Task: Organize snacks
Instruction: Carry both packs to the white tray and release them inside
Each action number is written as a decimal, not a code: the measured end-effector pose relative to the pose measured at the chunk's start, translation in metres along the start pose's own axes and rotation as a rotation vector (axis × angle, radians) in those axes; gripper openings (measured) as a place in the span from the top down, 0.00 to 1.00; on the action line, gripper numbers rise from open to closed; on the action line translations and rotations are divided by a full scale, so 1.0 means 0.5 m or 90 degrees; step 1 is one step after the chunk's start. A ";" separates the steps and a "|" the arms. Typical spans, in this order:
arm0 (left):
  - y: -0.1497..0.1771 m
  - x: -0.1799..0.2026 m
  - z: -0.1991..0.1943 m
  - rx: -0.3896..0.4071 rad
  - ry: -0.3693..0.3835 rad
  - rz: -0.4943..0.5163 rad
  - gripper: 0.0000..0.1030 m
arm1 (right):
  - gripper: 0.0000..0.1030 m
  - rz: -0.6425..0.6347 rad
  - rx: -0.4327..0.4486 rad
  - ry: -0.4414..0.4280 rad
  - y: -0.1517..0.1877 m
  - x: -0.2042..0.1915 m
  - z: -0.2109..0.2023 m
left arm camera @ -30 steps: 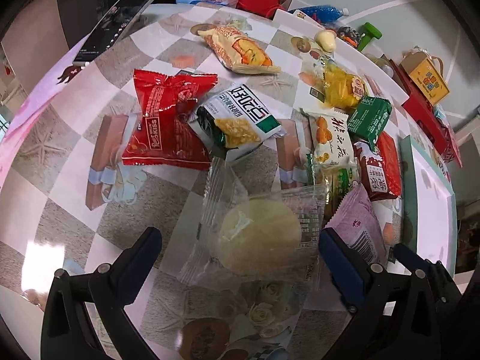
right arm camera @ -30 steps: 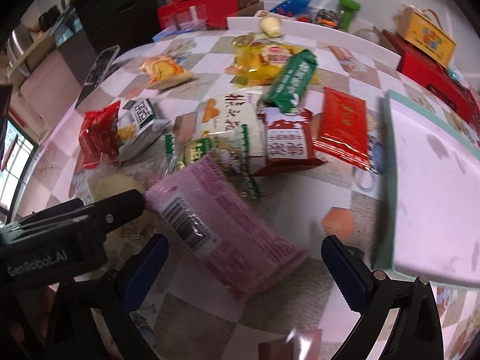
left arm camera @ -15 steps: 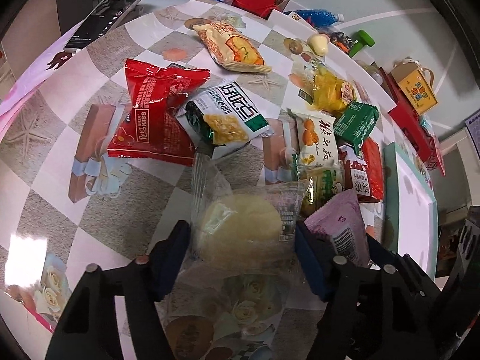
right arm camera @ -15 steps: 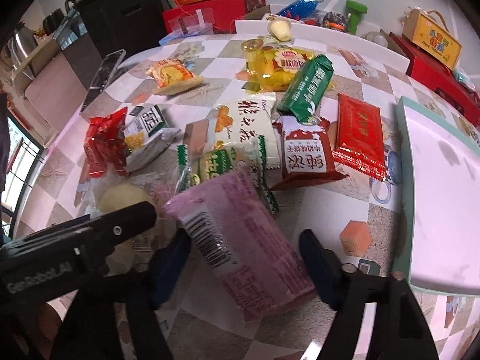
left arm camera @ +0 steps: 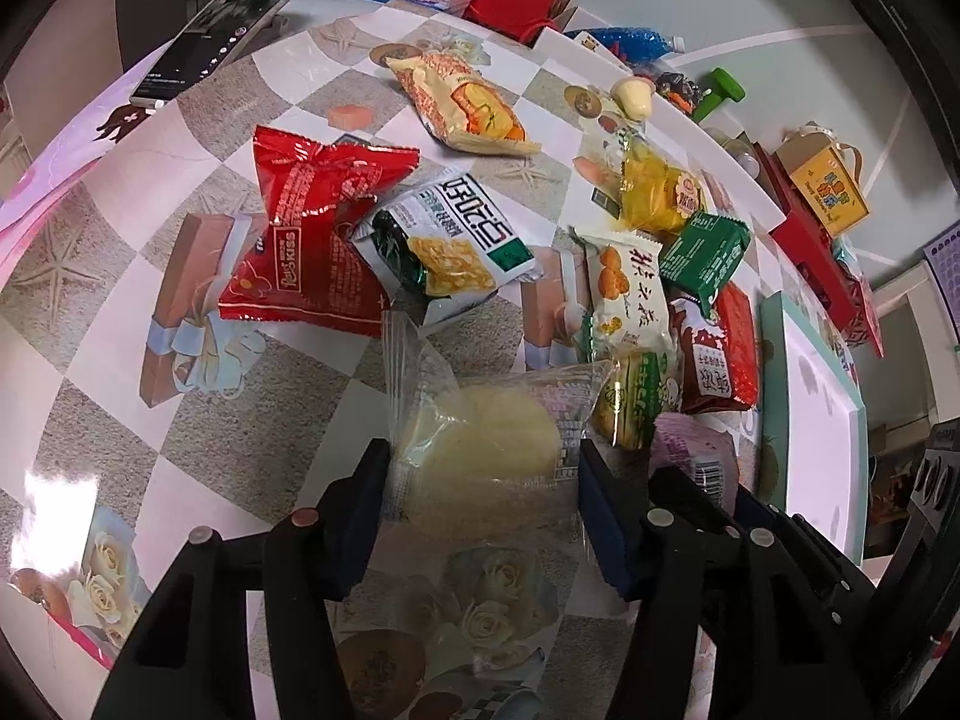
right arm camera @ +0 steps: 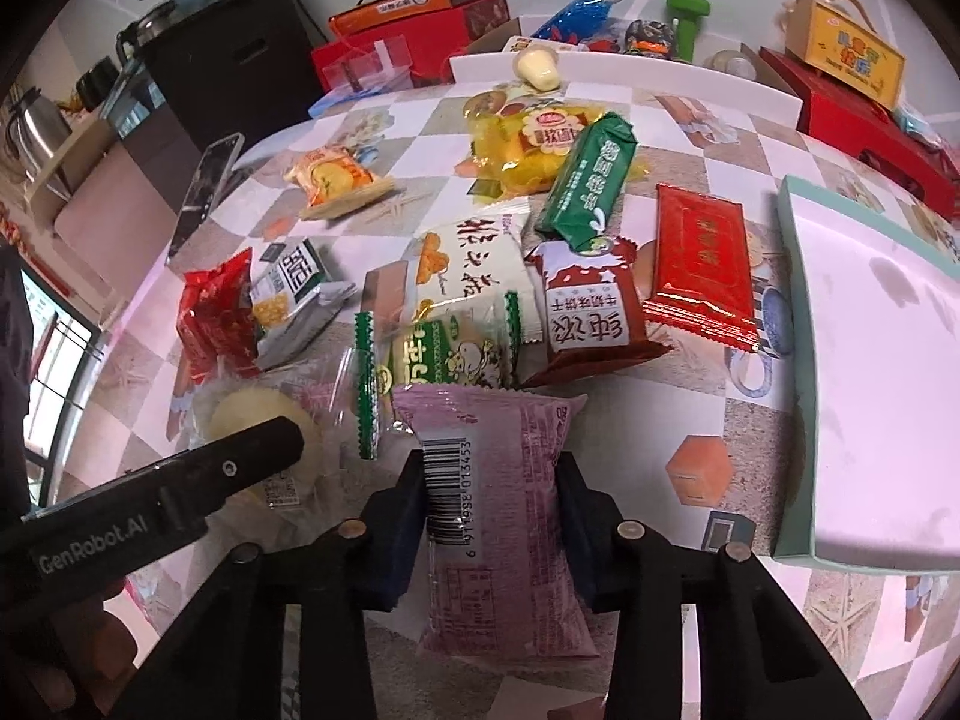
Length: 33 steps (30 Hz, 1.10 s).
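Both sets of jaws are closing on a snack each, pads touching the wrappers.
Left gripper [left arm camera: 483, 498] takes the clear-wrapped cake [left arm camera: 480, 450], soft and crushable, at lower centre; right gripper [right arm camera: 489, 516] takes the pink packet [right arm camera: 501, 510], light and slippery, mid-body. A second ago both stood wide open.

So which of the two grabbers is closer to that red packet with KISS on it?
Left. The left gripper is closing around a clear-wrapped cake just below the red packet. The right gripper, on the pink packet, sits farther.
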<state>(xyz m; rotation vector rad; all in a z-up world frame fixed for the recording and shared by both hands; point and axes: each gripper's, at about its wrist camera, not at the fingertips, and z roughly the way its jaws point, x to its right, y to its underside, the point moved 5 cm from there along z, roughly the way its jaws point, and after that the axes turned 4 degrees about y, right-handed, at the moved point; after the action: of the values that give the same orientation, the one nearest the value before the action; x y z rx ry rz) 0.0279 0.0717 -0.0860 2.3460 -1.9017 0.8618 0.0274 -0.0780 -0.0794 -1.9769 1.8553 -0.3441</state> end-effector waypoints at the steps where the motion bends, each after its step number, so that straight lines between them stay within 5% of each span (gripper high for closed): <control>1: 0.000 0.000 -0.003 0.003 0.001 0.001 0.41 | 0.58 0.005 0.005 -0.003 -0.001 0.002 -0.005; 16: -0.014 0.060 -0.076 0.073 0.044 0.047 0.41 | 0.58 0.056 0.109 0.000 -0.035 0.044 -0.085; 25: -0.027 0.105 -0.081 0.071 0.044 0.073 0.41 | 0.58 0.091 0.119 0.013 -0.047 0.081 -0.106; 33: -0.061 0.226 -0.079 0.069 0.078 0.138 0.41 | 0.58 0.161 0.140 0.074 -0.094 0.177 -0.151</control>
<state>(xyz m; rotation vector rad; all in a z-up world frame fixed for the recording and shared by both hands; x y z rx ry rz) 0.0524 -0.0088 0.0042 2.1108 -2.1358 1.1230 0.0433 -0.1736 0.0002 -1.5866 2.0152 -0.5678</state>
